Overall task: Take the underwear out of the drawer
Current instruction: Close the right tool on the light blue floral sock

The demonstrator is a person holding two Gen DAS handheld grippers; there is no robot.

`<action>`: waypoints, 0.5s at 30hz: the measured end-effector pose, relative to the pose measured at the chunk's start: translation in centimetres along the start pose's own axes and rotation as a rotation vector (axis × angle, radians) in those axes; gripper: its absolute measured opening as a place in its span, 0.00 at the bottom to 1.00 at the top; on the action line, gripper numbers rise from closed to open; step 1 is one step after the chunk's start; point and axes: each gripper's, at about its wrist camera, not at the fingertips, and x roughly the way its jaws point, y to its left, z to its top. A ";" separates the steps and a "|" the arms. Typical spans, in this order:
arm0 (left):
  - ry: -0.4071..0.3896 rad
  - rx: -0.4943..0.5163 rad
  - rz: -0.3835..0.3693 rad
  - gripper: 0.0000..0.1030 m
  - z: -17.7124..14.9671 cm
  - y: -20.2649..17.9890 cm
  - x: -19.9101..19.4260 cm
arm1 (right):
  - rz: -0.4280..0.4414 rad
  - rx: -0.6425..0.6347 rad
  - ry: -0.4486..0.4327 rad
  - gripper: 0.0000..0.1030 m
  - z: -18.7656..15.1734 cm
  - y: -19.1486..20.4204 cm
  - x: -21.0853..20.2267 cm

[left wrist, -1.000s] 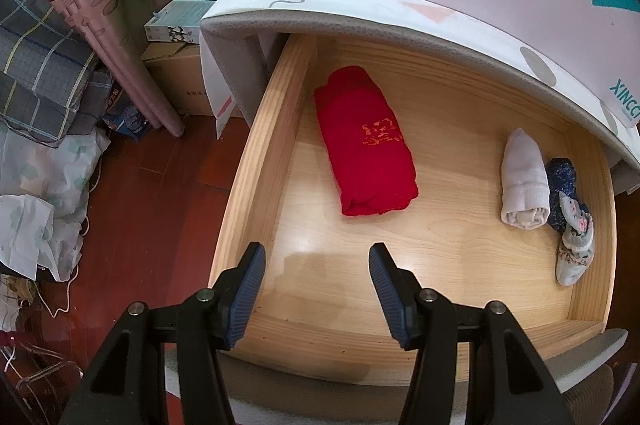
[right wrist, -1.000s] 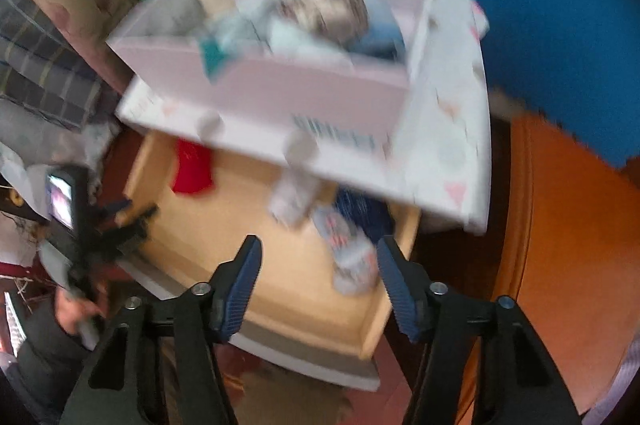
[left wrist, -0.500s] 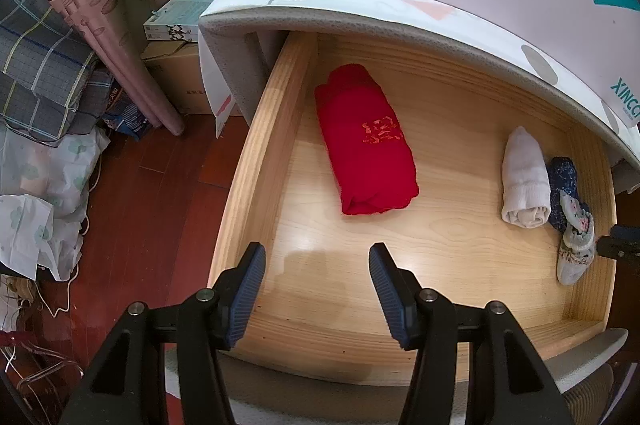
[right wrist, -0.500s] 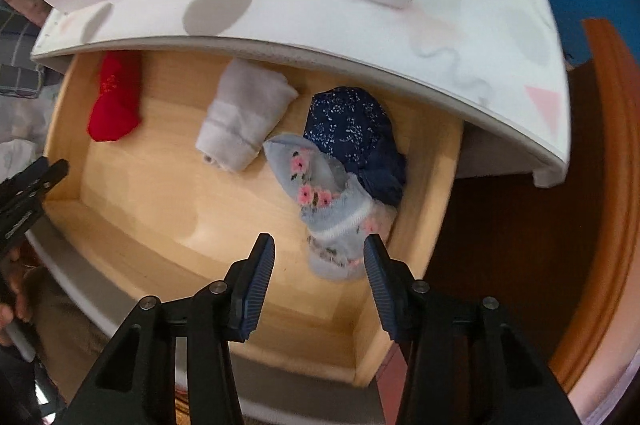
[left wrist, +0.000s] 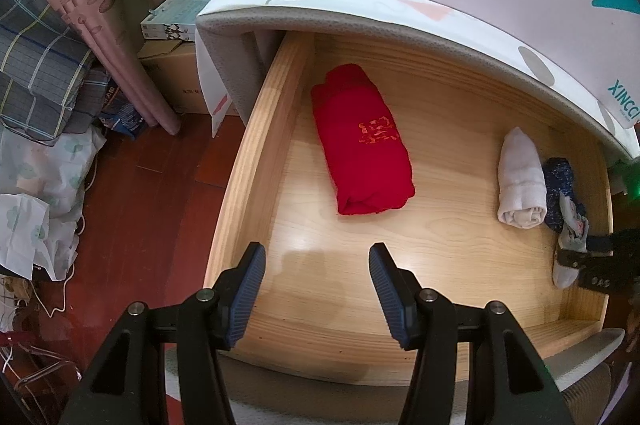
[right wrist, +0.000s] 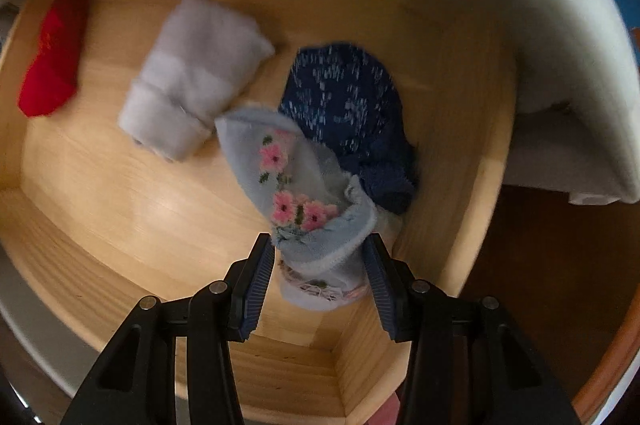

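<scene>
Inside the open wooden drawer (right wrist: 120, 209), four folded pieces are seen: a red roll (left wrist: 362, 145) towards the left side, a white roll (right wrist: 192, 77) further right, a dark blue speckled piece (right wrist: 344, 105) beside it, and a light blue floral underwear (right wrist: 304, 193) lying against the blue one in the near right corner. Over that corner the right gripper (right wrist: 318, 253) is pointed straight down, and the near end of the floral underwear is caught between its two blue-padded fingers (right wrist: 258, 277); the jaws have just been closing, and the pads are seen at the cloth on both sides, though whether they press on it cannot be told through the blur. Above the front left part of the drawer the left gripper (left wrist: 316, 277) is held with its jaws apart and nothing between them, only bare wood beneath. At the right edge of the left wrist view, the right gripper's black body is seen over the floral piece.
</scene>
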 end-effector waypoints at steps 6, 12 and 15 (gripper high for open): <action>0.000 -0.001 0.000 0.54 0.0 0.0 0.0 | -0.046 -0.023 -0.014 0.32 0.3 1.2 0.5; 0.001 -0.003 -0.004 0.54 0.1 -0.1 0.1 | -0.005 0.018 -0.049 0.27 0.1 1.2 0.3; 0.001 -0.001 -0.001 0.54 0.1 -0.2 0.0 | 0.045 0.041 -0.049 0.26 0.1 1.4 0.1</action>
